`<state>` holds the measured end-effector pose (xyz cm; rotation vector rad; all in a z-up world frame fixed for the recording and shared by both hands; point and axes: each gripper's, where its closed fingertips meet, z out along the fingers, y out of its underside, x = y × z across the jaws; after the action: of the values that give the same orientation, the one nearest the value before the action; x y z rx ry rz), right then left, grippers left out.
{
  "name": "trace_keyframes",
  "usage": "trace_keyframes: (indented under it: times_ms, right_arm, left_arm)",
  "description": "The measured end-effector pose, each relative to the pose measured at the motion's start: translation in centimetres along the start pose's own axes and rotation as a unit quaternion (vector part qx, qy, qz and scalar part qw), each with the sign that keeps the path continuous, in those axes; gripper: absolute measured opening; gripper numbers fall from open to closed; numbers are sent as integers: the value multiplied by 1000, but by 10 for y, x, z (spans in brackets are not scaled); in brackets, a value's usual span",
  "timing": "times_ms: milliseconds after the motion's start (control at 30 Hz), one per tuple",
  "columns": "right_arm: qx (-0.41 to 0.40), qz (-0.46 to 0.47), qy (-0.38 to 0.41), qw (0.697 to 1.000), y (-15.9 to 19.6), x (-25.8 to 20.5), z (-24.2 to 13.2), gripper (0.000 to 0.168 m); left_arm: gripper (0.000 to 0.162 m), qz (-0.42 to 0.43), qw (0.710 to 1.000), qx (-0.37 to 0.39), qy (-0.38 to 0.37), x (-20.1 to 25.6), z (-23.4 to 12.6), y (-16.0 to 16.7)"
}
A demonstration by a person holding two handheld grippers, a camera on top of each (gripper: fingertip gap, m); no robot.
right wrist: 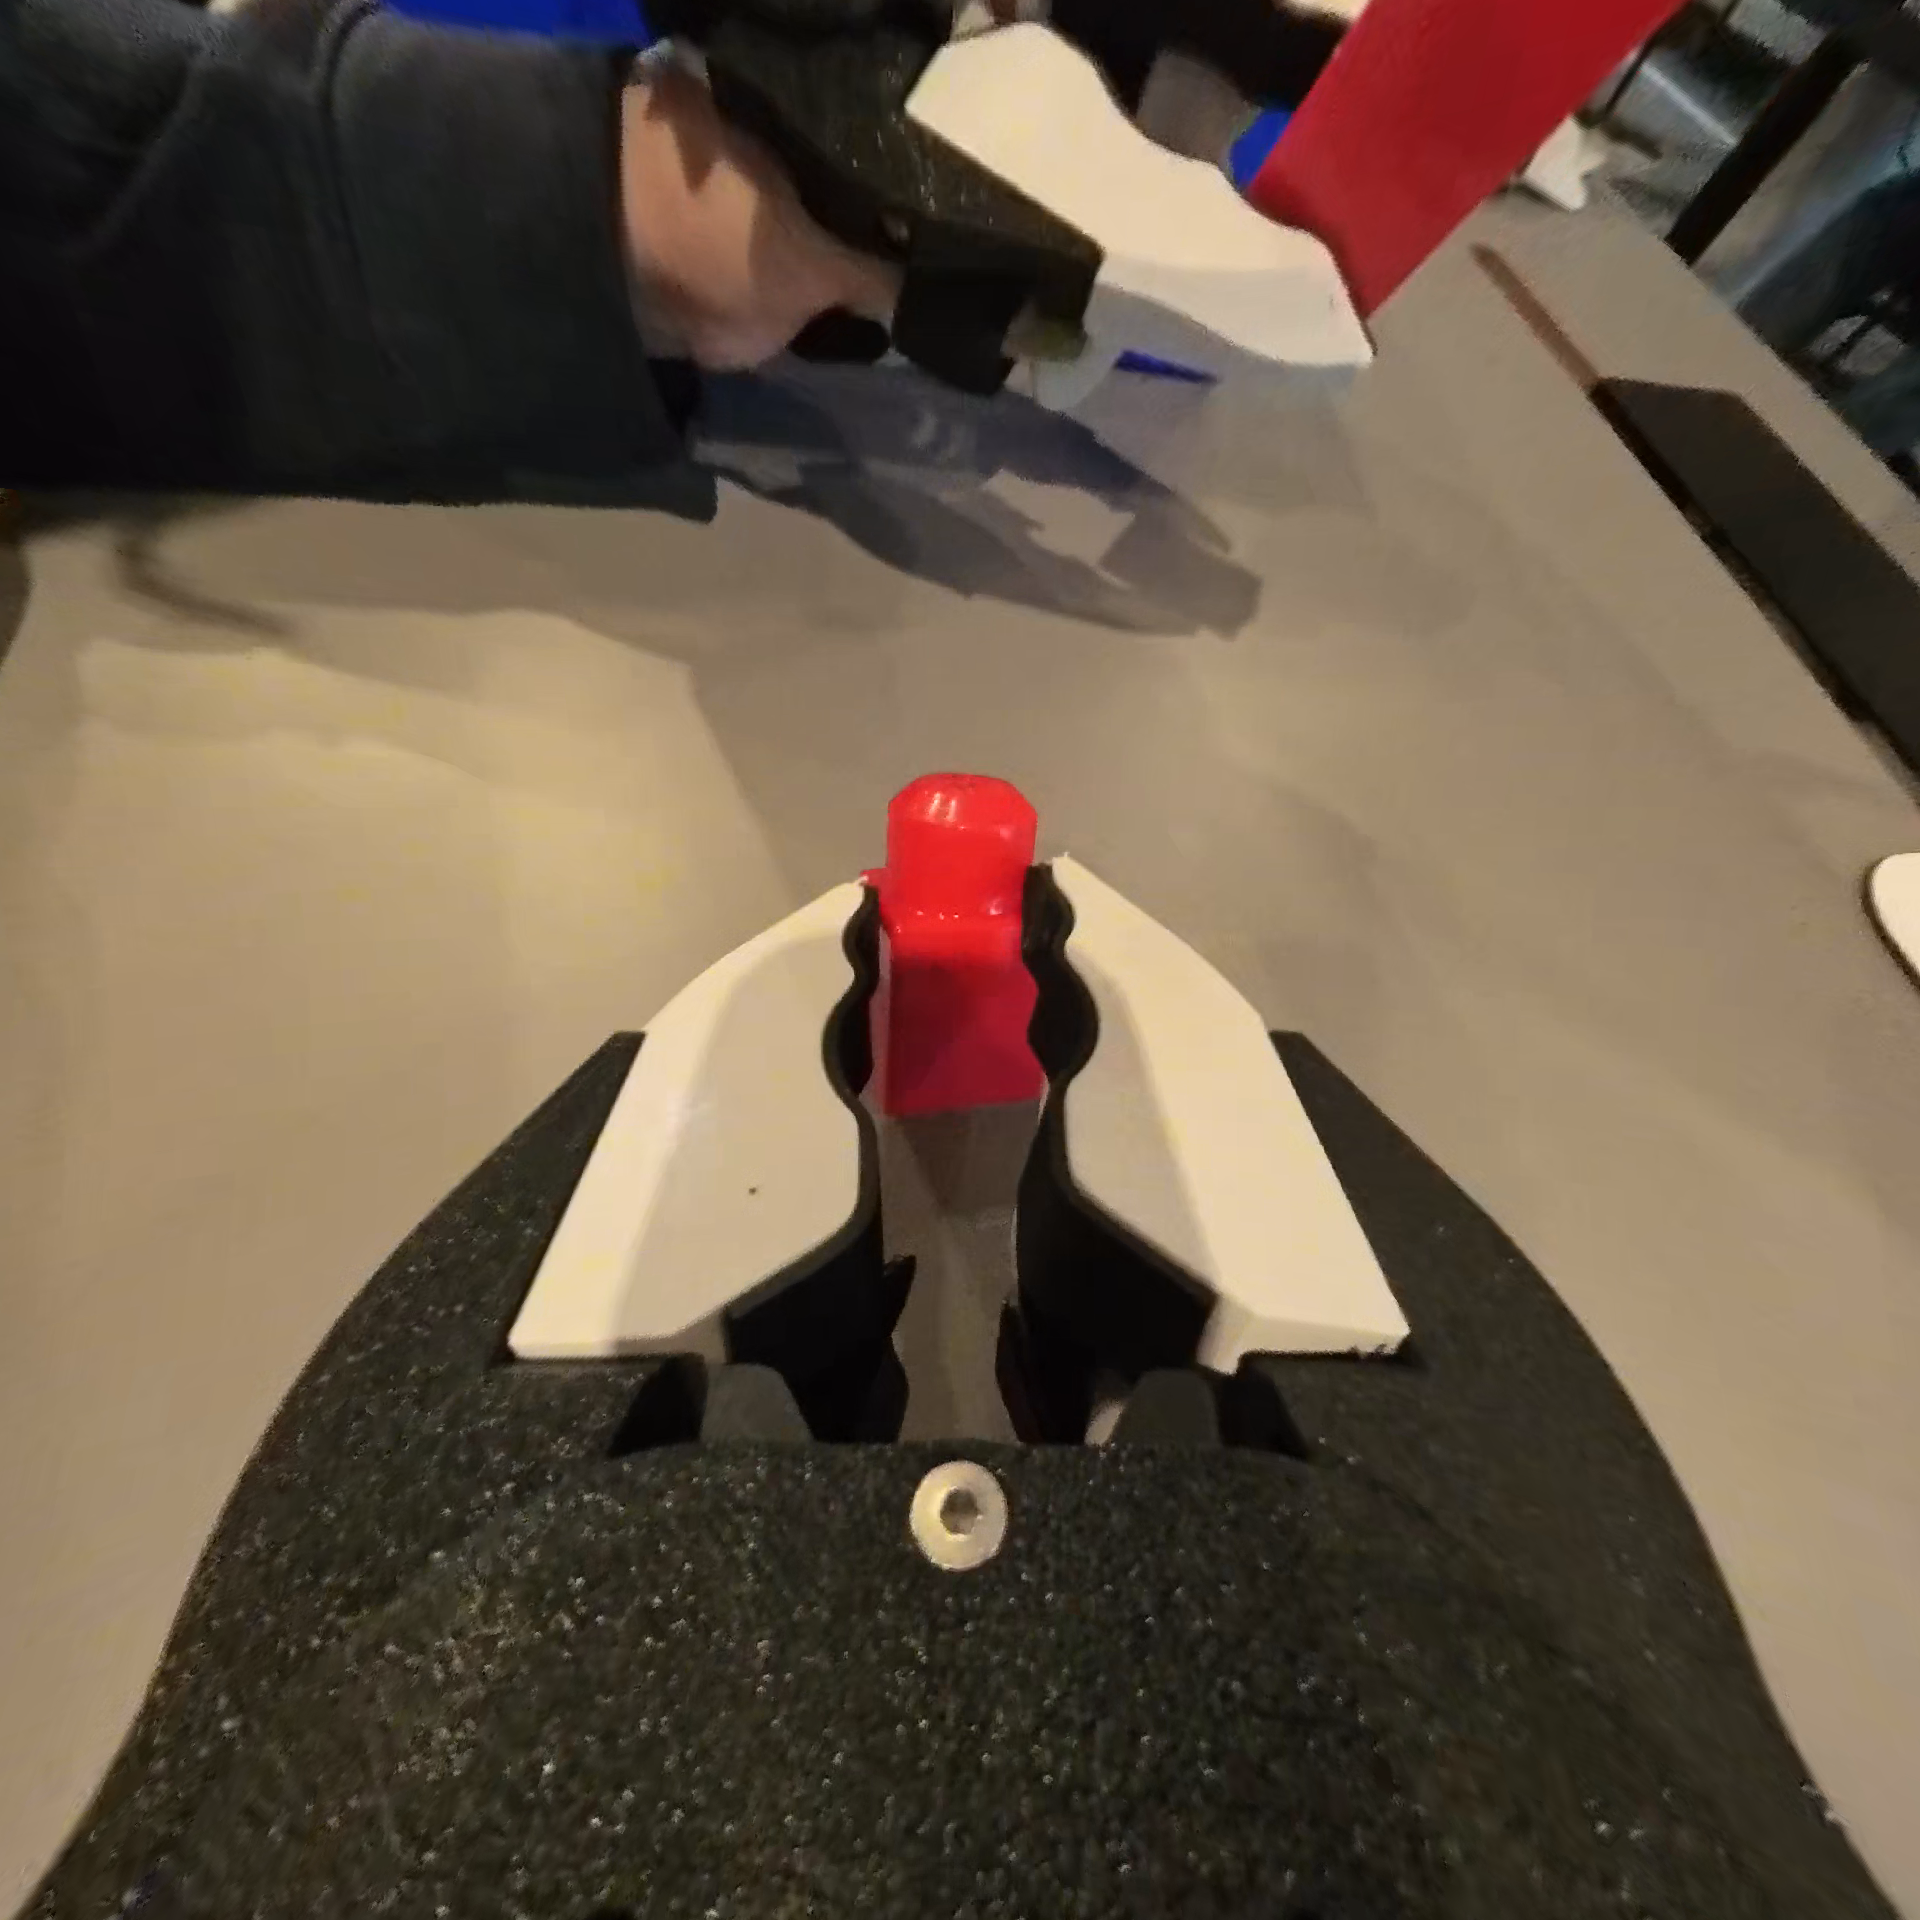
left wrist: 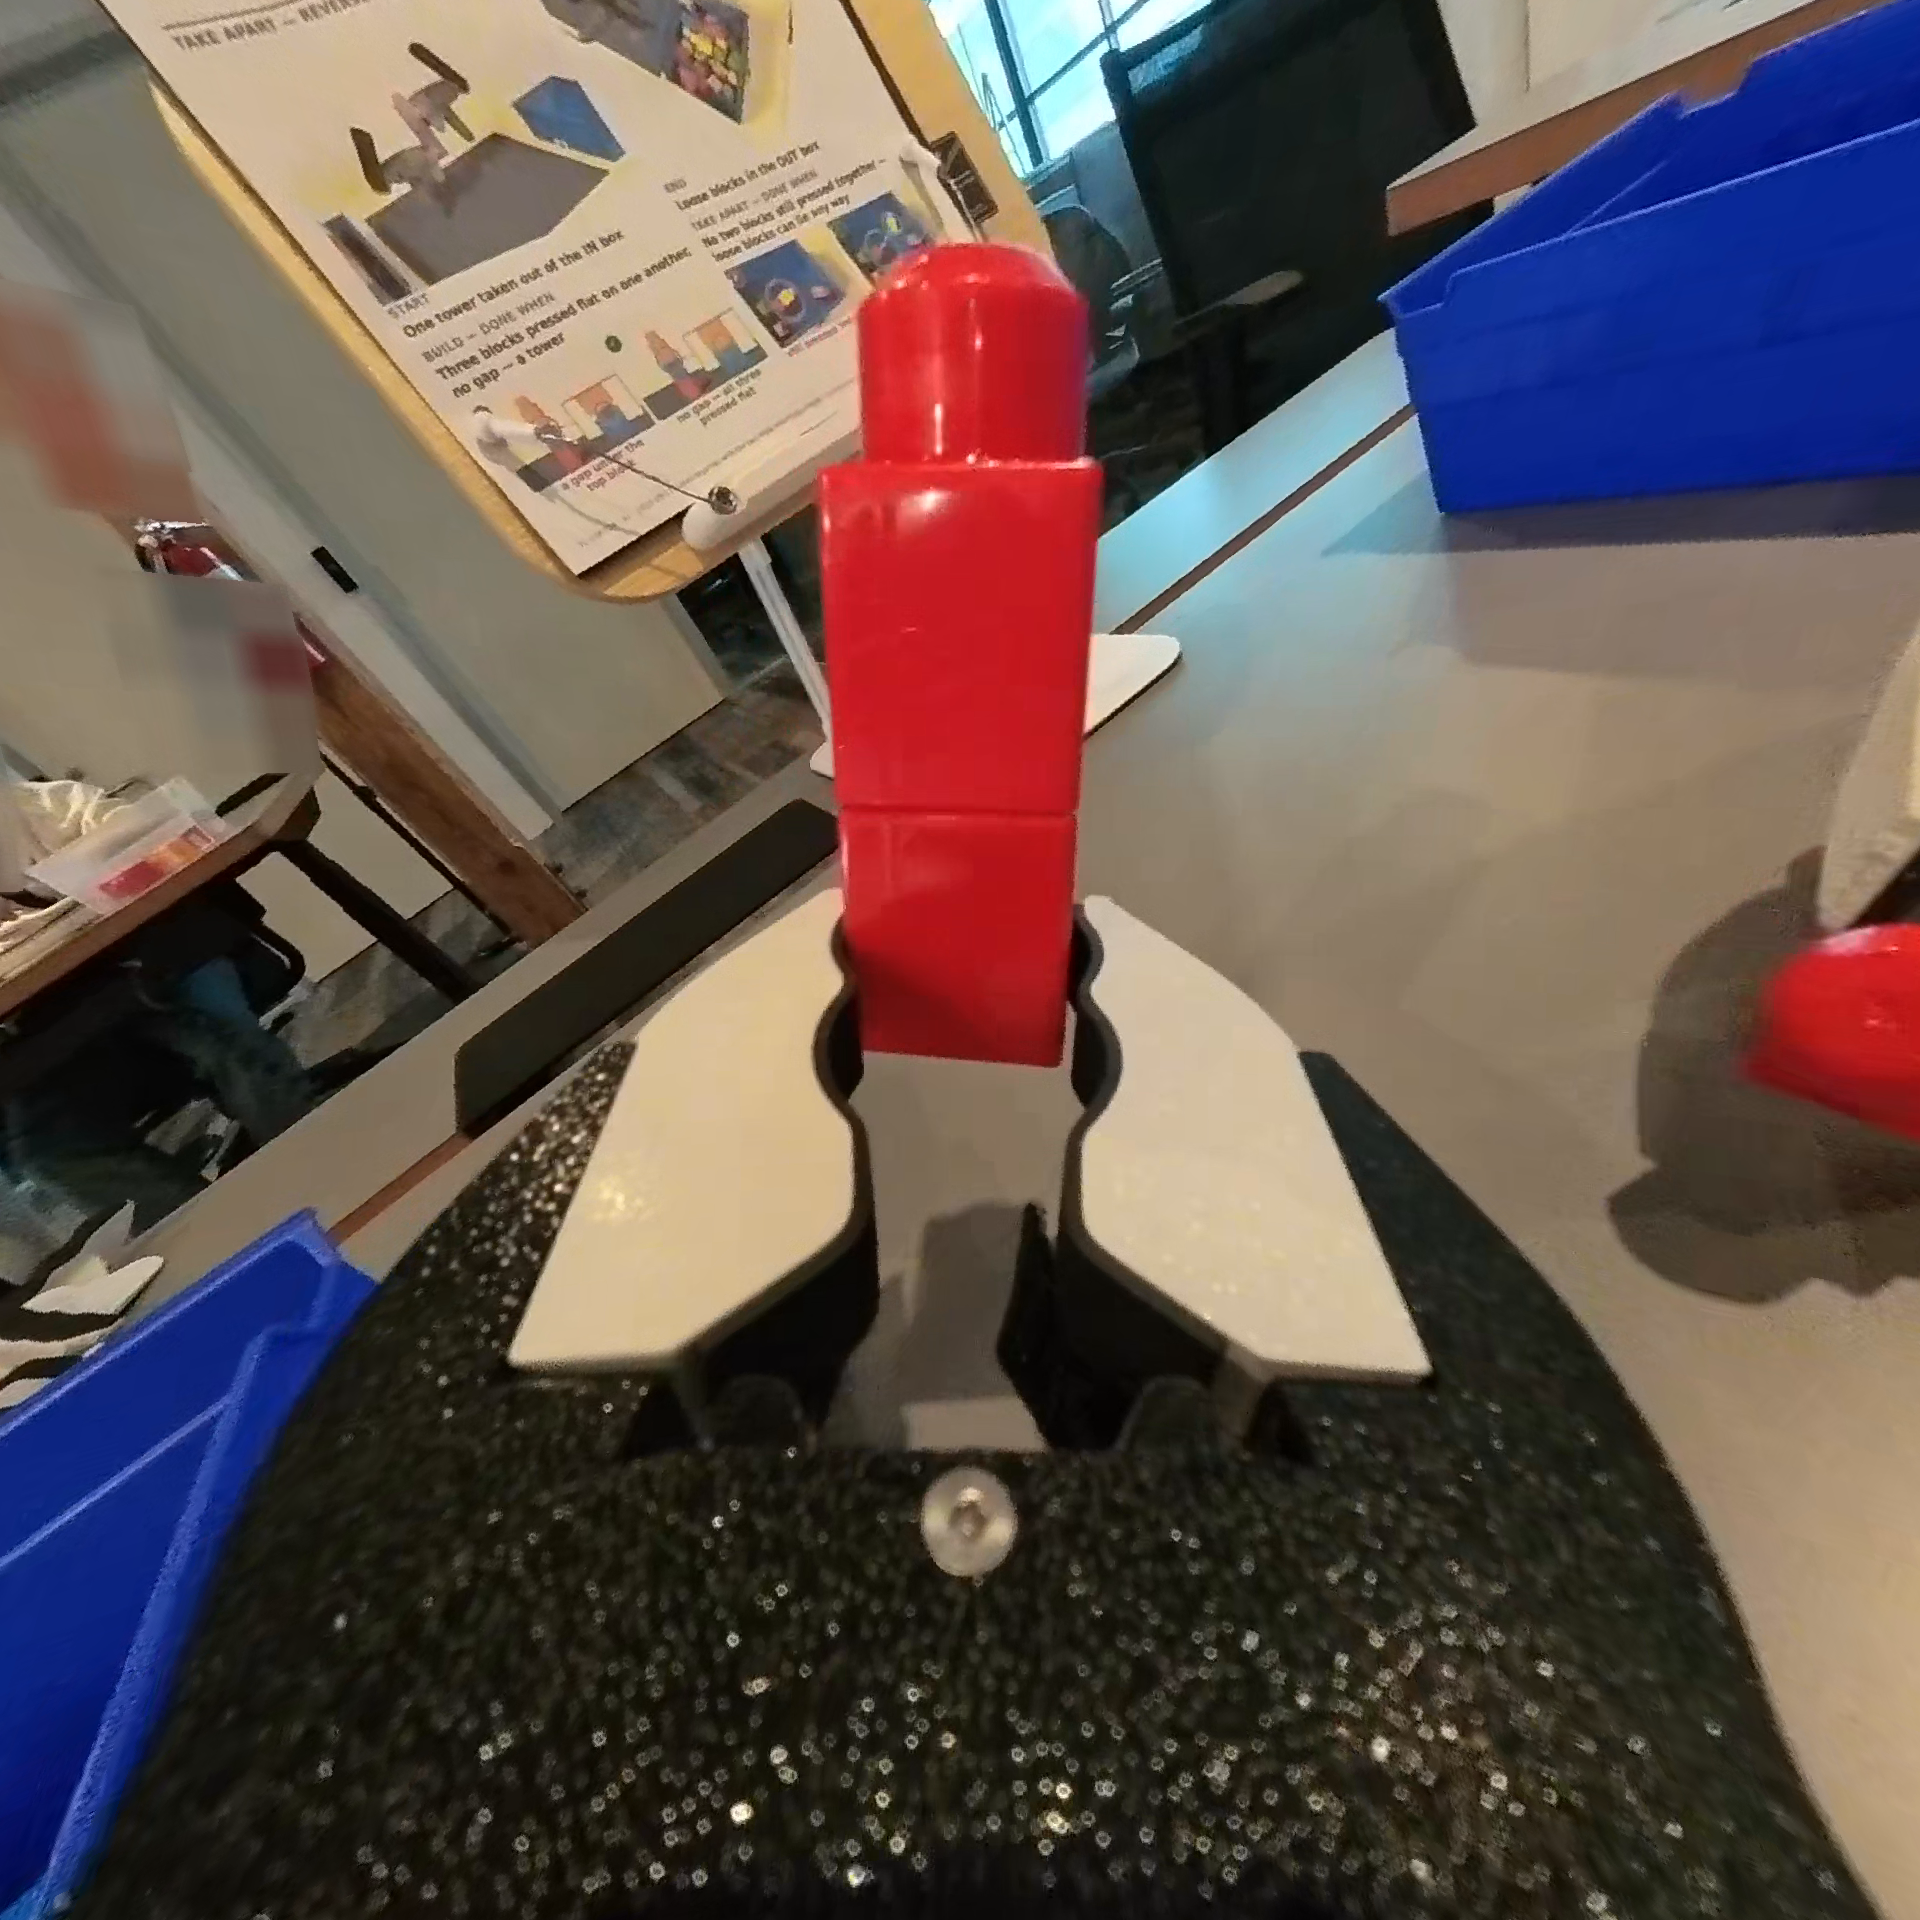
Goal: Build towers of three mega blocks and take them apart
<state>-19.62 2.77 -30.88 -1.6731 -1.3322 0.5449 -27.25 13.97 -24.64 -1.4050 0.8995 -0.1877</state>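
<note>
In the left wrist view my left gripper (left wrist: 964, 961) is shut on the lower block of a stack of two red mega blocks (left wrist: 961, 644), held upright above the grey table (left wrist: 1455, 727). In the right wrist view my right gripper (right wrist: 958, 909) is shut on a single red mega block (right wrist: 956, 966), stud pointing forward, above the table. That block also shows at the right edge of the left wrist view (left wrist: 1844, 1023). The left gripper (right wrist: 1143, 239) with its red stack (right wrist: 1434, 125) shows at the top of the right wrist view, held by a hand in a dark sleeve (right wrist: 312, 239).
A blue bin (left wrist: 1683, 291) stands at the far right of the table, another blue bin (left wrist: 135, 1475) at the near left. An instruction board (left wrist: 540, 260) on a white stand stands behind the table. A black strip (right wrist: 1766, 520) lies along the table's edge.
</note>
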Motion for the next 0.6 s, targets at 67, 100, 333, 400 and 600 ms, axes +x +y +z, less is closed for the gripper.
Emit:
trace_keyframes:
  times_ms: [67, 100, 333, 400, 600]
  right_arm:
    - [13, -5, -9, 1000, 4, -1, -5, 27]
    - [19, -9, -9, 1000, 6, 0, -8, 27]
    - [27, -4, -10, 1000, 27, 5, -29, 25]
    - [13, -2, -5, 1000, 33, 6, -33, 34]
    - [-28, -53, -25, 998, 27, 1, -27, 74]
  left_arm:
    - [36, 2, 1000, 0, 4, 2, 1, 0]
    - [36, 3, 1000, 0, 5, 3, 1, 0]
    - [36, 8, 1000, 1, 15, 8, 2, -1]
    - [36, 9, 1000, 2, 21, 10, 2, -2]
    - [36, 29, 997, 17, 69, 28, 2, -6]
